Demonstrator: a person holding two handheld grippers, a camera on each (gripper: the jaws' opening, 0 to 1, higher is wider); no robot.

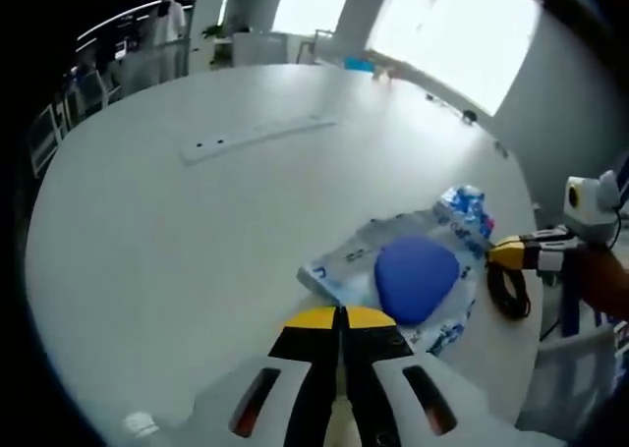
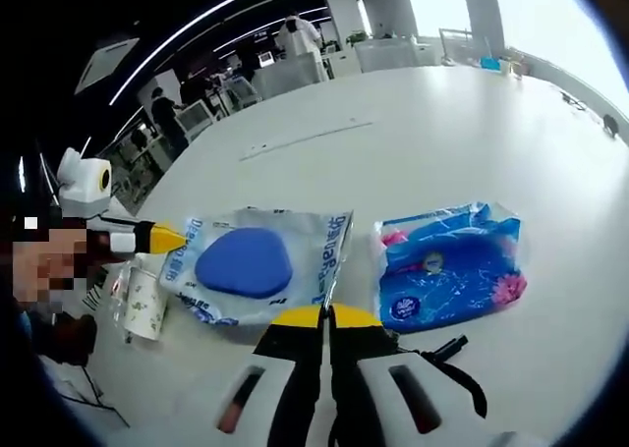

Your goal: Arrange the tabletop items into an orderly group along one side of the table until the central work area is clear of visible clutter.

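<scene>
Both my grippers, left gripper (image 1: 341,316) and right gripper (image 2: 323,315), are clenched with nothing held. Blue pad pack (image 2: 251,263) and tissue pack (image 2: 450,267) sit side by side near the table (image 2: 413,162) edge; cable (image 2: 447,363) unsorted. Centre looks mostly clear.

distant people (image 2: 295,34) blurred, small cup (image 2: 143,303) print perhaps floral, unreadable
</scene>
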